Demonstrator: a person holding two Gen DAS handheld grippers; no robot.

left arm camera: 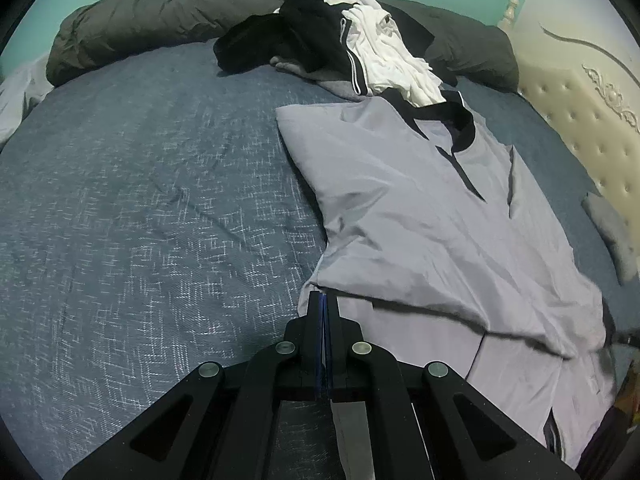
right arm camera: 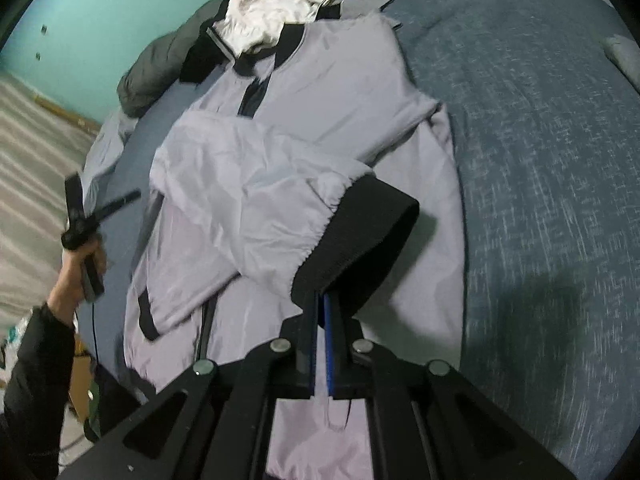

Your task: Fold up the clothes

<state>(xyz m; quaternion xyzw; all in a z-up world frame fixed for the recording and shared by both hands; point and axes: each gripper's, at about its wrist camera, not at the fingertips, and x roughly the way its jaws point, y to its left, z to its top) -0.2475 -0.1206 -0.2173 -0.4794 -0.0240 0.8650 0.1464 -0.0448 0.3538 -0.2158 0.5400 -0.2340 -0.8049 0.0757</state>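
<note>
Blue woven bedcover (left arm camera: 140,200) carrying a lilac-grey jacket (left arm camera: 420,208) spread flat beside the headboard (left arm camera: 580,120), a heap of black and white clothes (left arm camera: 340,40) at its collar; no brand or writing is legible anywhere. Only the right wrist view shows the black ribbed cuff (right arm camera: 360,236) pinched in the right gripper (right arm camera: 322,312), plus a hand (right arm camera: 80,268). In the left view the left gripper (left arm camera: 323,304) is clamped on the jacket's folded edge.

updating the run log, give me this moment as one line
task: fold clothes | left gripper: shut, at jacket edge | right gripper: shut on black cuff, sleeve over body | surface: blue bed
</note>
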